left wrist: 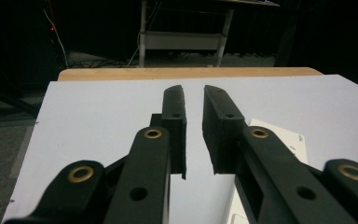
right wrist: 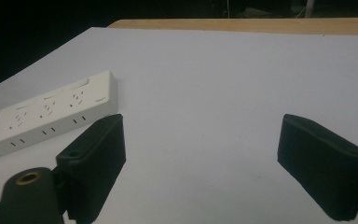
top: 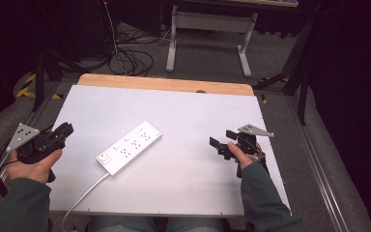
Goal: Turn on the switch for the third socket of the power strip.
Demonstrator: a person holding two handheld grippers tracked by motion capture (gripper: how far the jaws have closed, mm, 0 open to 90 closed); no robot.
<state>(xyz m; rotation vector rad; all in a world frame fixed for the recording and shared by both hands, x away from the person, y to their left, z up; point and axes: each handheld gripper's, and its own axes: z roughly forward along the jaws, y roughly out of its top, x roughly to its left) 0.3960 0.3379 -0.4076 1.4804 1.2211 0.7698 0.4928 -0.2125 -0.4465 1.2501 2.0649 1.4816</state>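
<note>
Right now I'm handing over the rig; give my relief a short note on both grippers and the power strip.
Left gripper: at the table's left edge, fingers nearly together with a narrow gap, holding nothing.
Right gripper: on the right side, fingers wide open, empty.
Power strip: flat and diagonal mid-table, between the grippers, its cord trailing off the near edge.
Done: nothing visible; strip untouched.
Left: approach and handle the strip.
</note>
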